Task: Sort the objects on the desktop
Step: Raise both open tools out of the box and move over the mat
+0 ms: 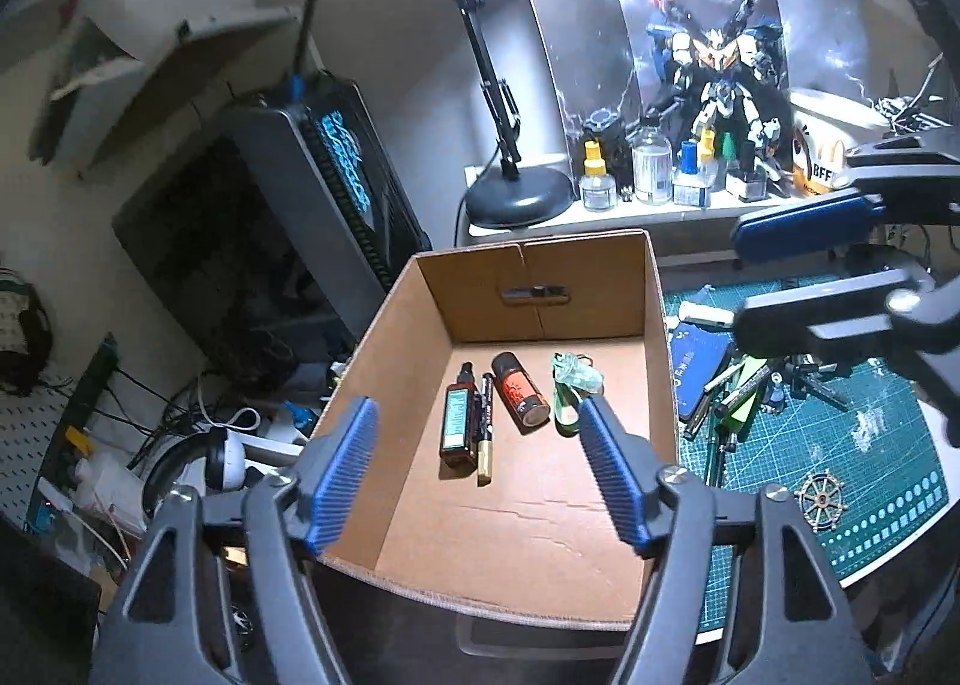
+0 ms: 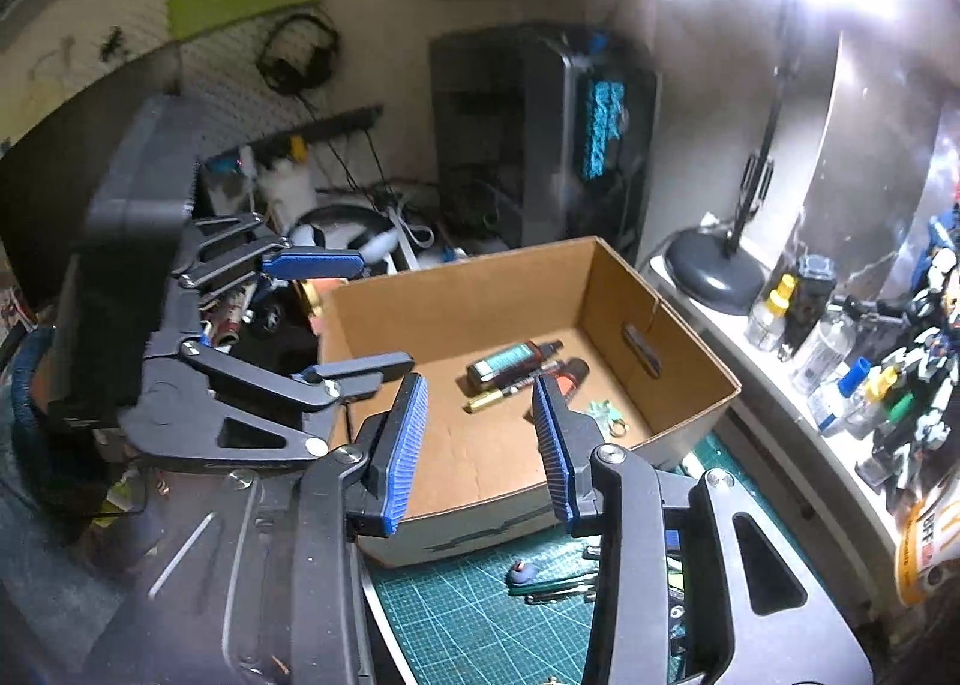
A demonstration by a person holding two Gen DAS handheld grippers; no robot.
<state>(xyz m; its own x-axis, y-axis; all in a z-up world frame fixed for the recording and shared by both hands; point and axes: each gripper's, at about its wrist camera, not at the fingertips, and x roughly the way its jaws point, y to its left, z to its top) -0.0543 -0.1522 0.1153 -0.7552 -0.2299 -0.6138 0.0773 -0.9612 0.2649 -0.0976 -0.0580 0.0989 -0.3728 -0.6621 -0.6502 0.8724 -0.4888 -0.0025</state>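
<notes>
At frame centre sits the box (image 1: 543, 511), holding a bottle (image 1: 457, 421), pen (image 1: 485, 433), can (image 1: 521, 400) and green item (image 1: 573, 379). Left gripper (image 1: 477, 466) and right gripper (image 2: 480, 448) — both released, empty. Advice: lift clear before reaching for more. Only the left view shows the mat's (image 1: 840, 445) remaining clutter — pens, cases.

A matt, creased cardboard box (image 1: 528, 529) is seen at centre frame. Ribbed blue rubbery pads (image 1: 345, 469) are set on matt black plastic fingers. At lower right, a green cutting mat (image 1: 840, 445) is scuffed white; a glossy spray can (image 1: 521, 392) is seen inside the box.
</notes>
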